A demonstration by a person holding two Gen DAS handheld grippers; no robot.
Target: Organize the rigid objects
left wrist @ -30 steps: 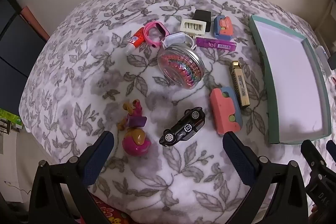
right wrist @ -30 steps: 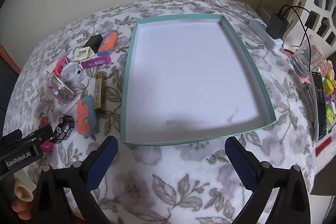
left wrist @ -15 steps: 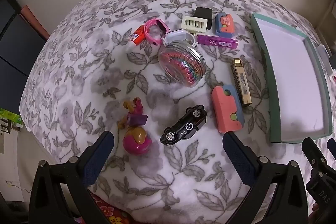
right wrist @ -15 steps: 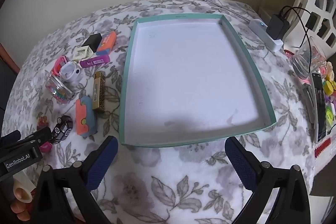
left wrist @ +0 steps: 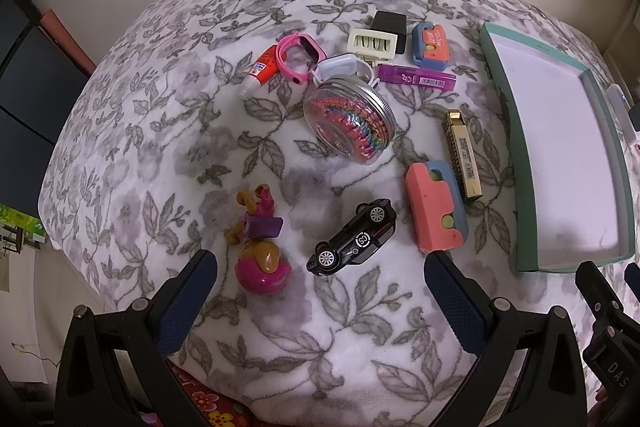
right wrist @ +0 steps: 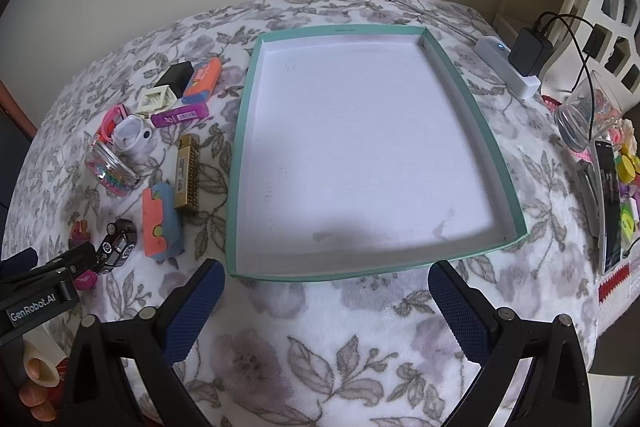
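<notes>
A teal tray (right wrist: 496,163) with a white floor lies on the floral blanket, holding nothing. Left of it are scattered small objects: a black toy car (left wrist: 354,237), a pink toy figure (left wrist: 260,255), a coral-and-blue case (left wrist: 436,211), a gold harmonica (left wrist: 462,155), a jar of coloured bands (left wrist: 348,123), a purple stick (left wrist: 416,79), a pink watch (left wrist: 298,61) and a red-capped tube (left wrist: 260,71). My left gripper (left wrist: 320,303) is open just in front of the car and figure. In front of the tray's near rim, my right gripper (right wrist: 326,303) is open.
A white power strip (right wrist: 508,67) with a black charger, a glass jar (right wrist: 588,115) and a phone (right wrist: 610,215) sit right of the tray. A cream clip block (left wrist: 374,45), black box (left wrist: 388,23) and orange-blue case (left wrist: 430,45) lie at the back. A hand (right wrist: 34,383) shows at lower left.
The left gripper has drifted slightly, so the objects and tray sit a little further right and higher in its view. The right view has barely shifted. Nothing was grasped.
</notes>
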